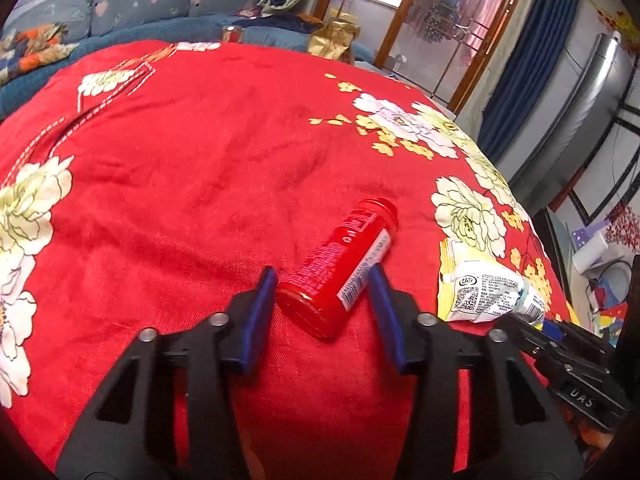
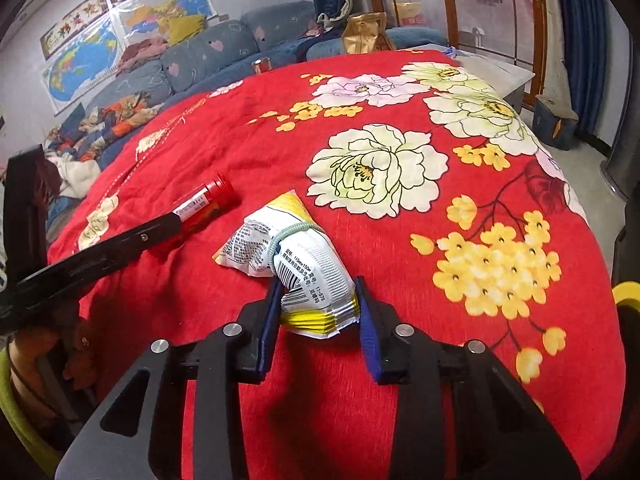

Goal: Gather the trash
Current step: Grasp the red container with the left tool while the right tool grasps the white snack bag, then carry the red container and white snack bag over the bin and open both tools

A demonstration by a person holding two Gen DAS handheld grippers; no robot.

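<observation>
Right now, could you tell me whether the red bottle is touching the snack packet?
Apart. The right wrist view shows a strip of bare red cloth between the red bottle and the snack packet; the left wrist view agrees.

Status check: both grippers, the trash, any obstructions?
Left gripper closed on red bottle. Right gripper closed on snack packet. Both items still on the red cloth. Nothing blocking.

home living room | blue sofa (image 2: 224,52) | wall maps (image 2: 84,60) | floral red cloth (image 2: 400,240) | curtains (image 1: 516,64)
</observation>
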